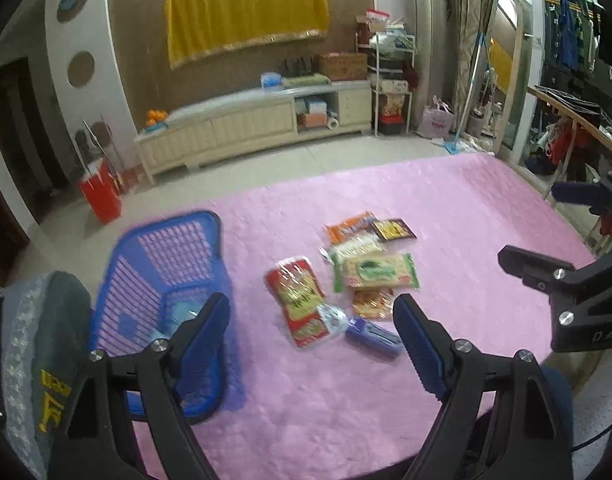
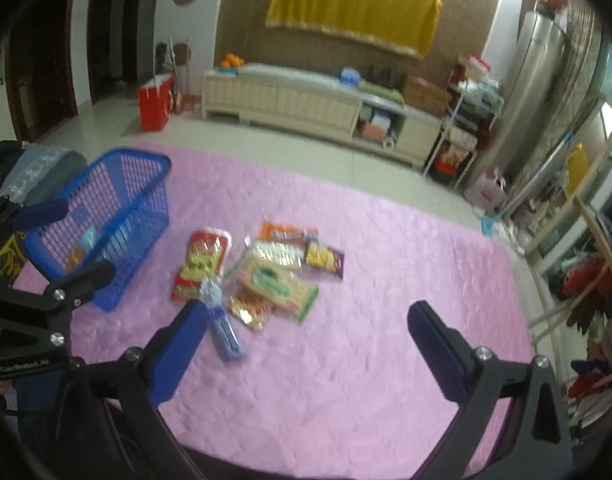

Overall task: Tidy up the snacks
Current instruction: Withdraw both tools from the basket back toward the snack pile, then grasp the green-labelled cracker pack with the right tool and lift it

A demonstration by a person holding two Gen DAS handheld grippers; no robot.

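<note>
Left tool spread, empty; right tool spread, empty; snack packets, somewhat blurred, beside blue basket.

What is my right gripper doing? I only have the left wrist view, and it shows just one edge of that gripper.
Observer: The right gripper is open with nothing between its fingers. It hangs over the pink cloth, on the near side of the snack pile.
Operator: Is the basket empty? My view hides part of its bottom.
Observer: No. The blue basket holds a pale blue packet and an orange one.
</note>
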